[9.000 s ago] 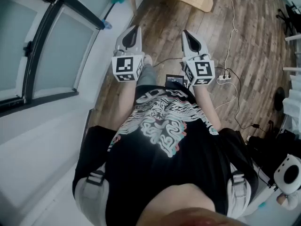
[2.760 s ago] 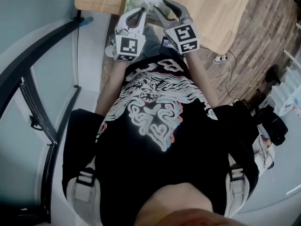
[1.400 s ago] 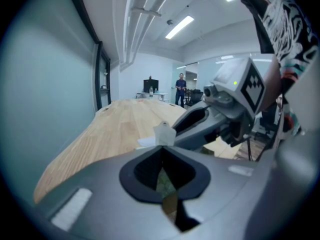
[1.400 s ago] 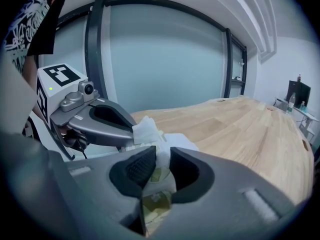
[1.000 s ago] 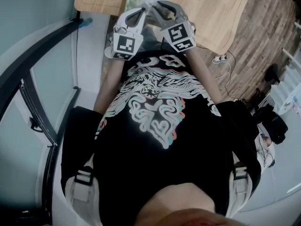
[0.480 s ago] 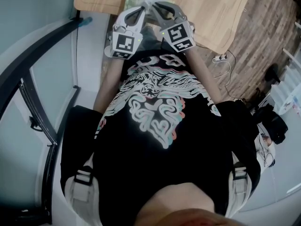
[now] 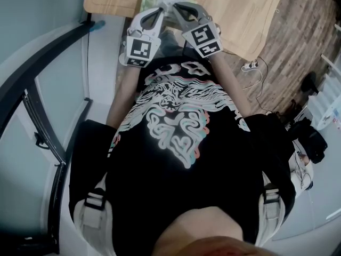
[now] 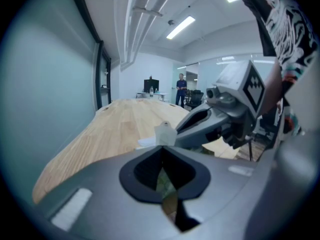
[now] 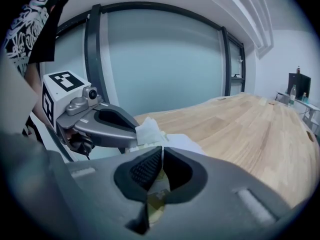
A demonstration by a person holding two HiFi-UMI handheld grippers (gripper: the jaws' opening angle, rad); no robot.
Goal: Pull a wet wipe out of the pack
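A greenish wipe pack (image 7: 149, 1) lies on the near edge of the wooden table (image 7: 234, 9). A white wet wipe (image 8: 165, 132) (image 9: 147, 129) stands up from it in a small tuft. My left gripper (image 7: 161, 8) (image 8: 161, 147) is shut, tips down on the pack's top just before the tuft; green pack (image 8: 167, 184) shows through its jaws. My right gripper (image 7: 173, 6) (image 9: 162, 149) has just been closing. Its tips now meet at the tuft's foot, beside the left gripper (image 9: 134, 132). The pinch itself is hidden.
A flat white sheet (image 9: 187, 143) lies on the table just past the pack. The glass wall and dark window frame (image 7: 48, 121) stand at the left. Cables and a power strip (image 7: 250, 67) lie on the wood floor at right. Far off, a person (image 8: 181, 86) stands by a monitor.
The right gripper's fingers have drawn together at the wipe tuft. The left gripper, the pack and both hands have stayed where they were.
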